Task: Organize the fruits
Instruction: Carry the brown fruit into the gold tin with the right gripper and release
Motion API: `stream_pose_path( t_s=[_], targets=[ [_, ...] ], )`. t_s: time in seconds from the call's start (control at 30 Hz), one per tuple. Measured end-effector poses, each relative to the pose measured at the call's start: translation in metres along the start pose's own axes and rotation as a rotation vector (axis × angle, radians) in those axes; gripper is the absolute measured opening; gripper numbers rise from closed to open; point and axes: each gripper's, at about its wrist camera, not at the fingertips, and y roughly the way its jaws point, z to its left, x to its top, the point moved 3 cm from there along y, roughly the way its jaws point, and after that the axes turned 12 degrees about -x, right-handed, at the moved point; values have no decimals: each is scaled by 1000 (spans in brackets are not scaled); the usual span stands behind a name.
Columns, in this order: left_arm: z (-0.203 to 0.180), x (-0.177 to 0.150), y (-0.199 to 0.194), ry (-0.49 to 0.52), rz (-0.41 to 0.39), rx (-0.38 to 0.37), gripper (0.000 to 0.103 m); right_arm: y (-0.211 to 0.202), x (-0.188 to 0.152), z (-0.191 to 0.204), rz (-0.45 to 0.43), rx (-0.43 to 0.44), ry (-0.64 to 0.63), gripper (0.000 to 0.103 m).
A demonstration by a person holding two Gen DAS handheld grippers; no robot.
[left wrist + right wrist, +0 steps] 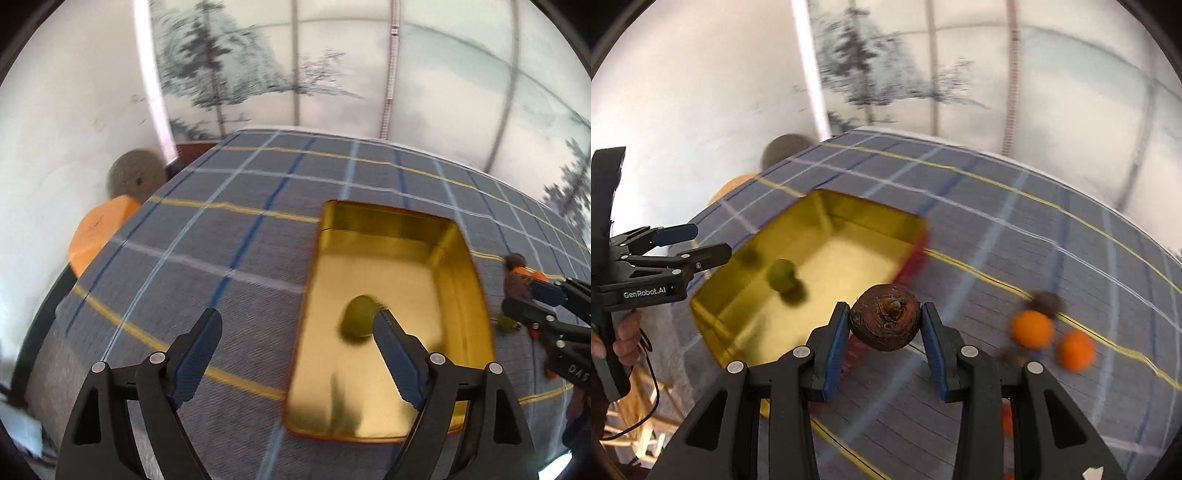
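Note:
A gold tin tray (458,258) lies on the plaid tablecloth, and one green fruit (358,320) sits in it. My left gripper (297,325) is open and empty above the tray's left edge, its right finger beside the green fruit. In the right wrist view my right gripper (884,321) is shut on a dark brown round fruit (885,321), held above the cloth just right of the tray (908,221). The green fruit (782,276) and the left gripper (701,243) show there too. Two oranges (1032,329) (1076,350) and small brown fruits (1046,302) lie on the cloth to the right.
The plaid tablecloth (221,236) covers the table. An orange object (99,230) and a grey round thing (135,177) sit off its far left edge by the white wall. A tree-patterned panel stands behind the table.

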Motion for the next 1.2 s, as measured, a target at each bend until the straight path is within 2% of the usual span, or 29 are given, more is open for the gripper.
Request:
stream_pose_path(
  t_s=[0.2,0.47,0.77,0.97,1.07,1.2],
  targets=[
    [34,-19,-7,-79,23,55,84,27,12,43,41,49,-76,36],
    [49,-39,-8,-125,54,80,84,59,14,76,107,34,-169,36],
    [52,-42,-9,-123,62,97,84,83,14,87,147,19,-201,36],
    [49,-42,-7,-119,67,96,84,83,14,88,139,20,-199,38],
    [45,-42,-8,-110,66,92,84,81,14,88,136,18,-193,47],
    [32,-38,-11,-93,48,68,84,66,17,82,104,17,-169,49]
  ],
)
